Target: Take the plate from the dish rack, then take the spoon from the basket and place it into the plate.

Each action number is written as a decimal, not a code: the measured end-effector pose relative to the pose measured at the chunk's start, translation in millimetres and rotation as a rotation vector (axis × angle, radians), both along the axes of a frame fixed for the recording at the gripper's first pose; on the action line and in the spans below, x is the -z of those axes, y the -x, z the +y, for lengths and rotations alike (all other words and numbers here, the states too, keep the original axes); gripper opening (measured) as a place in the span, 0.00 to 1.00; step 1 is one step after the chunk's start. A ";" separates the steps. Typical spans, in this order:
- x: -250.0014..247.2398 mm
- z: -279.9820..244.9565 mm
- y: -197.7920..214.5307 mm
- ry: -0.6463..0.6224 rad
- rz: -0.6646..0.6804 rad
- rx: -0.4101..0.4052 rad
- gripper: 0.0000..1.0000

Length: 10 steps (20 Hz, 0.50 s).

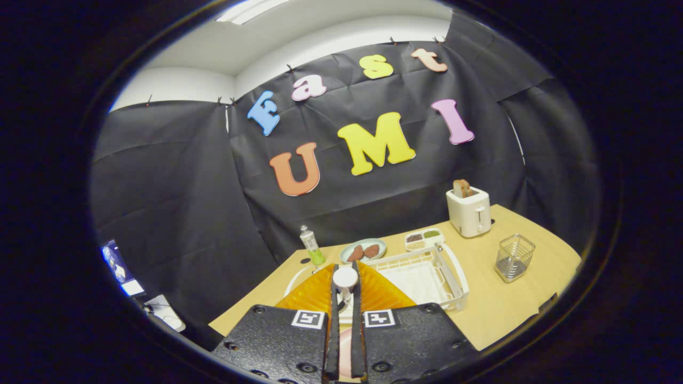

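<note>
1. Claw state: the claw [345, 298] is nearly pressed together, with both fingers pinching the spoon [345, 278]. The spoon's rounded white end stands up between the fingertips.
2. Location of task items: a curved white rim, judged to be the plate [295, 277], shows on the table [501, 309] just beside and beneath the fingers. The dish rack [453, 282] sits immediately beside it. The basket [515, 257] stands well apart, beyond the rack.
3. Step in hand, as judged: setting the spoon into the plate.
4. Procedure:
   - Centre the claw over the plate's well, not its rim.
   - Lower until the spoon's low end is near the surface.
   - Tilt the spoon flat, then spread the fingers slowly.
5. Caution: the spoon looks smooth and glossy. Release from height would likely make it bounce or slide out.
6. Materials:
   - The rack is a white moulded lattice with raised walls.
   - The basket is thin wire mesh, squarish and open-topped.
   - The table has a matte, pale wood finish.
</note>
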<state>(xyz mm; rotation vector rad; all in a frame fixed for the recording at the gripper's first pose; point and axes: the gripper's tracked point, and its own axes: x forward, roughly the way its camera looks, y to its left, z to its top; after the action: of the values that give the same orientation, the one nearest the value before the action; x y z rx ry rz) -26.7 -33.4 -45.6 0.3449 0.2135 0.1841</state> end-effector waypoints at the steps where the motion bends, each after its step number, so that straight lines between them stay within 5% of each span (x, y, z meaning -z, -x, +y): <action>1: 7.5 5.1 2.2 0.006 0.010 -0.013 0.13; 10: 78.7 11.6 1.8 0.055 0.142 -0.077 0.14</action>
<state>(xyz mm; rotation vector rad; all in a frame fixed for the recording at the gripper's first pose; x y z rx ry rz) -28.5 -21.8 -124.4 0.2959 0.3719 0.2299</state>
